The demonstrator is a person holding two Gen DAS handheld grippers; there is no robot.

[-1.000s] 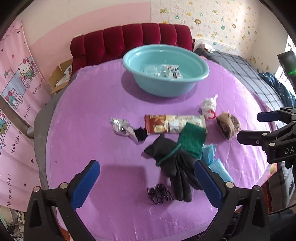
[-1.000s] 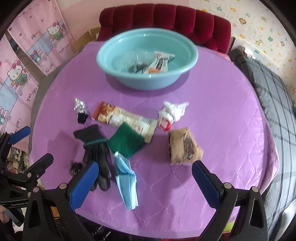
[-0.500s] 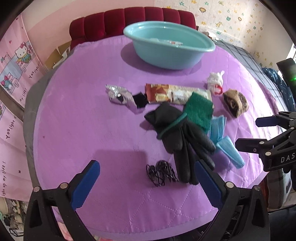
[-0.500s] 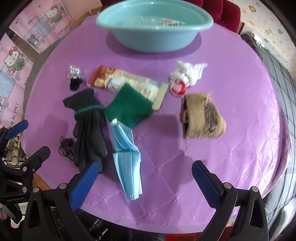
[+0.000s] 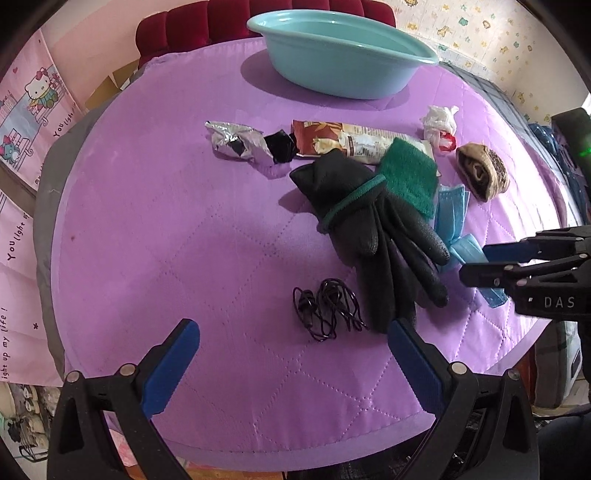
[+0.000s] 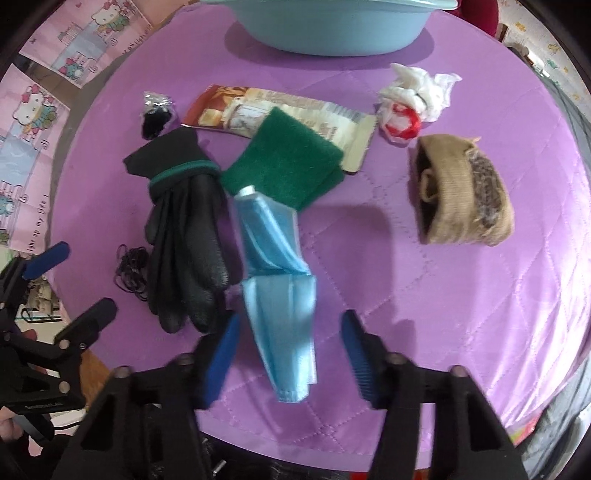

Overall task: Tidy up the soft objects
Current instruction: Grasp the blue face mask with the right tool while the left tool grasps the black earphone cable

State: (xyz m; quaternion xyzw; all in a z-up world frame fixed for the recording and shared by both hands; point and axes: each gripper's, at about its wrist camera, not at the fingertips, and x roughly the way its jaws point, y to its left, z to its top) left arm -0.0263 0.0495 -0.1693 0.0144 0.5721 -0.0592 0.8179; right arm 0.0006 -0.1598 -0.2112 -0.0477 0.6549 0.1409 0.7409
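Note:
Soft things lie on the purple round table (image 5: 147, 240): black gloves (image 5: 373, 229) (image 6: 184, 229), a green scrub pad (image 5: 408, 173) (image 6: 284, 162), a blue face mask (image 6: 280, 288) (image 5: 452, 218), a brown knit pouch (image 6: 461, 195) (image 5: 480, 173), a white wad (image 6: 413, 96) and a snack wrapper (image 5: 354, 142). A teal basin (image 5: 340, 55) stands at the back. My right gripper (image 6: 290, 339) is open, its fingers either side of the mask's near end. My left gripper (image 5: 291, 347) is open, low over the black cord tangle (image 5: 327, 306).
A crumpled foil wrapper (image 5: 236, 142) with a black scrap lies left of the snack wrapper. A red tufted sofa (image 5: 229, 22) stands behind the table. The table's front edge is just below both grippers.
Both grippers have come down and forward toward the table. The right one has narrowed and now straddles the blue mask. The objects have not moved.

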